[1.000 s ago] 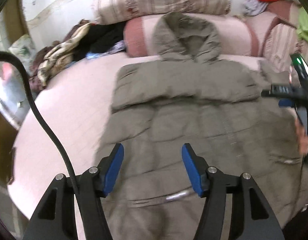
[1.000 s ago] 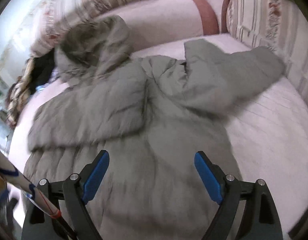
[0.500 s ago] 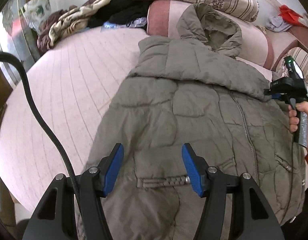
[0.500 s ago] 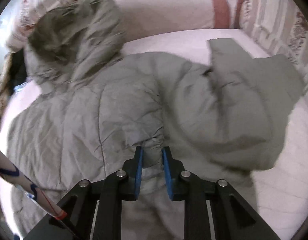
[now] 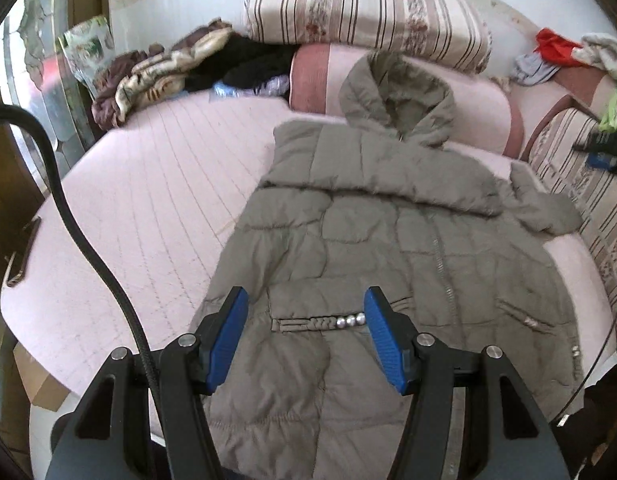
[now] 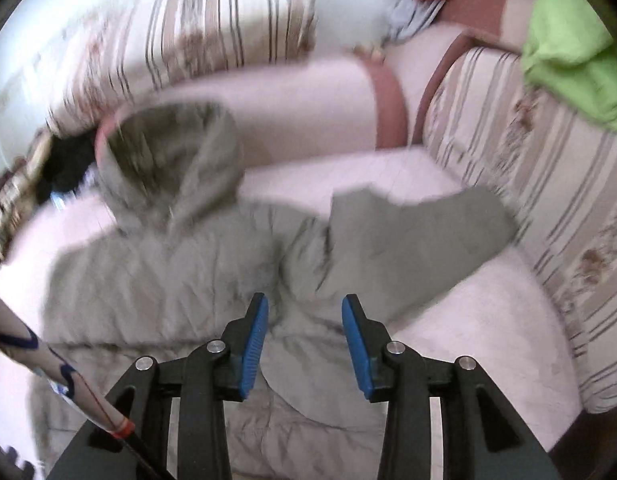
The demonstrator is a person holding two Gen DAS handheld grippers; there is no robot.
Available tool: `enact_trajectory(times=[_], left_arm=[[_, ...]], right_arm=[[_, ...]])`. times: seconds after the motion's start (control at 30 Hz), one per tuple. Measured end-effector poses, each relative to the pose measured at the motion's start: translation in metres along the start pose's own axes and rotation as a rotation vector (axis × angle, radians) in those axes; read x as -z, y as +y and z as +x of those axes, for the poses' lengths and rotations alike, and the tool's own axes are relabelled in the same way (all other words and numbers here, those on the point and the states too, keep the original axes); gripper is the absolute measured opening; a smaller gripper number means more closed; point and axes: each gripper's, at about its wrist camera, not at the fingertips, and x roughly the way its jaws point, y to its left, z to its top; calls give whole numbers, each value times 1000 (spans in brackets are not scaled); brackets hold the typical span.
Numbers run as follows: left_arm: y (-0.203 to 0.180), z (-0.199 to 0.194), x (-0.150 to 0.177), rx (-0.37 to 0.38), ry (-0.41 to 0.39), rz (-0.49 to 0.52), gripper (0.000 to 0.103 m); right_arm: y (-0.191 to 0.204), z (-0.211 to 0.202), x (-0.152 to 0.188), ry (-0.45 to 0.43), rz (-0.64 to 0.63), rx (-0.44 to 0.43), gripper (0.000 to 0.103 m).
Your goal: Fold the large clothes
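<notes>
A grey-green quilted hooded jacket lies front up on a pink bed, hood toward the pillows. Its left sleeve is folded across the chest. Its right sleeve sticks out to the right on the mattress. My left gripper is open and empty above the jacket's left pocket, near the hem. My right gripper is open and empty above the jacket's right shoulder, with the sleeve just ahead; its view is blurred. The right gripper also shows in the left wrist view, far right.
Striped pillows and a pink bolster line the head of the bed. A heap of clothes lies at the back left. A striped padded side runs along the right, with a green cloth on top.
My right gripper was shut on jacket fabric near the shoulder half a second ago; it has opened and drawn back. My left gripper stays open and has shifted over the lower jacket.
</notes>
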Motion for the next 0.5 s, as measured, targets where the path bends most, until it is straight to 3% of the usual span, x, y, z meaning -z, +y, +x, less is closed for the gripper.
enact_trajectory(times=[0.13,0.27,0.37,0.5], left_arm=[[-1,-37,-1,2,-71,11,68],[5,-69,5,0,-159,-8,77],[7,-76,8,-5,-165,-3,77],[11,-77,10,-19,-139,-13,77]], right_arm=[[1,-85,-60,-141,24,-11,52],[14,-163,-91,-274,39,-68,84],[24,-182,-67,-324,1,-55,90],[28,-157,-6,-282,-51,-9,91]])
